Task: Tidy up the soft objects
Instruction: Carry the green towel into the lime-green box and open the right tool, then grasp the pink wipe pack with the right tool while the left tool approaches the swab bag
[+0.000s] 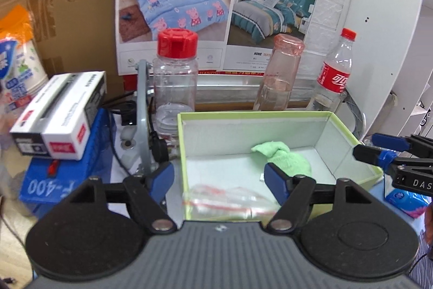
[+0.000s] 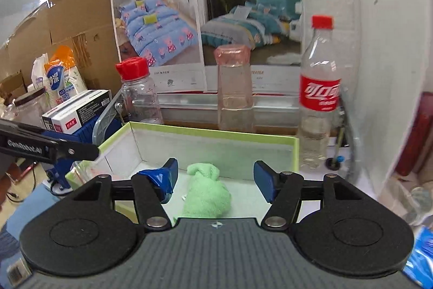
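Observation:
A crumpled light green cloth (image 1: 289, 157) lies inside an open box with a lime green rim (image 1: 254, 114). A clear plastic bag with red stripes (image 1: 230, 203) lies at the box's near side. My left gripper (image 1: 219, 180) is open and straddles the box's left wall, with nothing pressed between its blue pads. In the right wrist view, the green cloth (image 2: 207, 194) lies low between the pads of my right gripper (image 2: 216, 180), which is open and apart from it, over the box (image 2: 216, 133). The right gripper's fingers (image 1: 368, 153) show at the box's right edge.
Behind the box stand a clear jar with a red cap (image 1: 176, 77), a glass bottle with a pink cap (image 1: 281, 72) and a cola bottle (image 1: 334, 75). Stacked cartons (image 1: 59, 113) on a blue machine (image 1: 62, 175) sit left. A white shelf panel (image 1: 384, 45) rises right.

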`<state>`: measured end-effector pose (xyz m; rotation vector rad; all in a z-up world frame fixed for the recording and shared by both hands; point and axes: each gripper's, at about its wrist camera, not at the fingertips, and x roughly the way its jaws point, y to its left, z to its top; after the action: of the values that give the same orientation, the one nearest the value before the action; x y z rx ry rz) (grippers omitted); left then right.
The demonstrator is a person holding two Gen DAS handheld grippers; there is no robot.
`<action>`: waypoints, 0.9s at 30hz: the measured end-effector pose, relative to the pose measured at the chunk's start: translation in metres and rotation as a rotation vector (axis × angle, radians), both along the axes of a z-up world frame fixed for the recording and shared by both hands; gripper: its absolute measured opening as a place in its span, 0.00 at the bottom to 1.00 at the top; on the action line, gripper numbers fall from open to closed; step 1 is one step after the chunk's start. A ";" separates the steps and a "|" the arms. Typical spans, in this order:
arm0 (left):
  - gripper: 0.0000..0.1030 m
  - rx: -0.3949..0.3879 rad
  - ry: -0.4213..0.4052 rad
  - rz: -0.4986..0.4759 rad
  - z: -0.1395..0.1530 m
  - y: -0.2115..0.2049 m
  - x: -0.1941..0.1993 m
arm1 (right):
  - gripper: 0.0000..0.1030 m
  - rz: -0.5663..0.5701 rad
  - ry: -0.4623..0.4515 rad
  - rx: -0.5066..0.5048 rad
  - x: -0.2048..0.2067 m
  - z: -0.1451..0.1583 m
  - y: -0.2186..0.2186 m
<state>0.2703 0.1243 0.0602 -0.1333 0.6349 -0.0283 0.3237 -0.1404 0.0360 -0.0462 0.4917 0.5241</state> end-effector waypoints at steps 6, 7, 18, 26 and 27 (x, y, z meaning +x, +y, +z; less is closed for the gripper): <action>0.73 0.056 -0.024 0.042 -0.004 0.005 -0.069 | 0.46 -0.136 -0.020 -0.051 -0.056 0.001 -0.022; 0.74 0.070 -0.023 0.047 -0.007 0.005 -0.081 | 0.46 -0.150 -0.017 -0.043 -0.066 -0.002 -0.027; 0.74 0.231 0.117 0.136 -0.070 0.010 -0.183 | 0.47 -0.326 0.040 0.086 -0.160 -0.048 -0.077; 0.74 0.290 0.248 0.077 -0.102 0.002 -0.248 | 0.47 -0.382 0.073 0.094 -0.180 -0.061 -0.093; 0.74 0.276 0.256 0.093 -0.105 0.006 -0.247 | 0.47 -0.386 0.072 0.103 -0.180 -0.061 -0.094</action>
<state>0.0230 0.1303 -0.0445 0.1024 0.8806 0.1685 0.1434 -0.2340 -0.0255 0.1641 0.5281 0.1725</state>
